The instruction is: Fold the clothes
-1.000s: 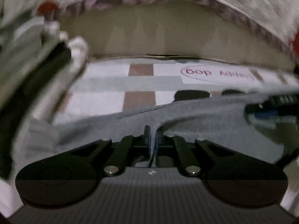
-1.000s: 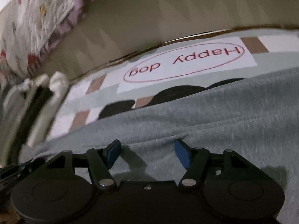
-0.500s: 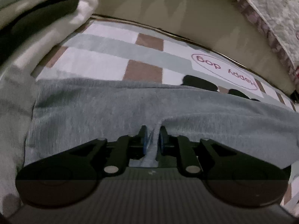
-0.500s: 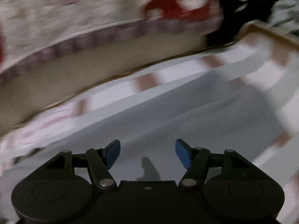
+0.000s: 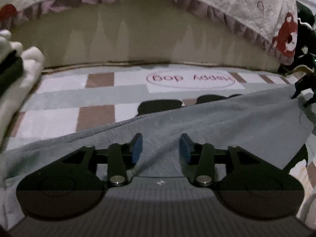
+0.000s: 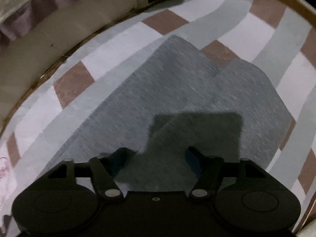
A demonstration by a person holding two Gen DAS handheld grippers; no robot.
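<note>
Grey garment [image 5: 227, 122] flat beneath both parted grippers, ridge between left gripper [image 5: 161, 148] pads.

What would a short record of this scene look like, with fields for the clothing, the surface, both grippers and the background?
clothing: grey garment, spread flat, a ridge between the left pads
surface: checked mat printed "Happy dog"
left gripper: jaws just opened, pads clear of the cloth
right gripper: open above the grey garment's end, jaws just widened
side: folded stack
background: floral quilt hanging over a bed edge
</note>
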